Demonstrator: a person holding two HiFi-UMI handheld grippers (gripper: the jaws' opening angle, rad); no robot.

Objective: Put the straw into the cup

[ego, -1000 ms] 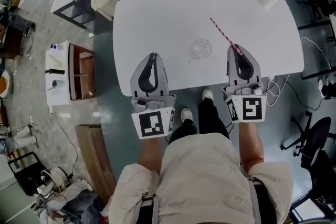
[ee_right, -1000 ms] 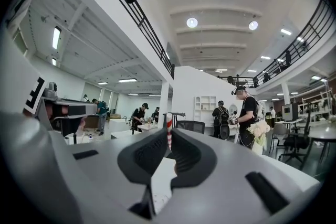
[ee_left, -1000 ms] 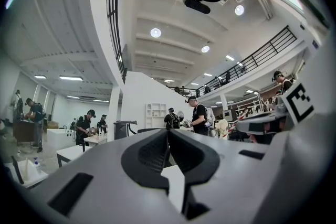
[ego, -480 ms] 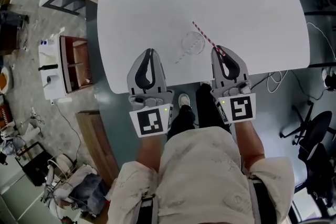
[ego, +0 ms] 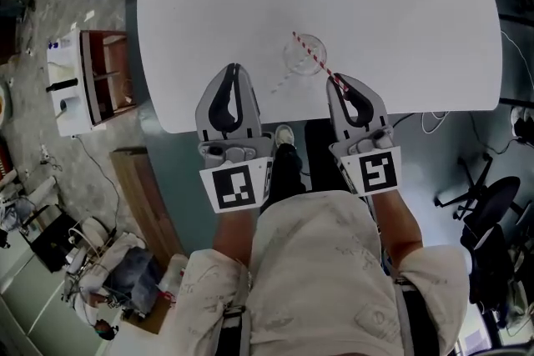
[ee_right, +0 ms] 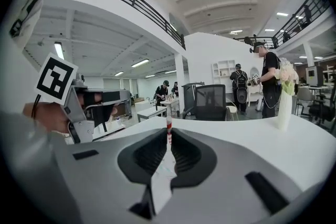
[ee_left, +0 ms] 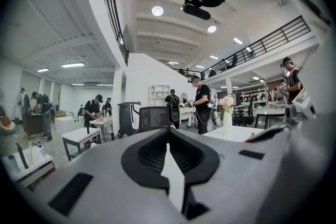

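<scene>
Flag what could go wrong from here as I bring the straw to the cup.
1. The cup is clear and stands free on the table. The left tool is shut, empty and off to one side, so nothing steadies the cup; a sideways push from the straw could tip or slide it.
2. The right tool pinches the straw only at its near end. The long free length might pivot in the grip and miss the rim.

The right gripper (ego: pixel 337 82) is pinching the striped straw (ego: pixel 314 57), which is slanting over the clear cup (ego: pixel 293 62). The left gripper (ego: pixel 233 68) is hovering alongside.
</scene>
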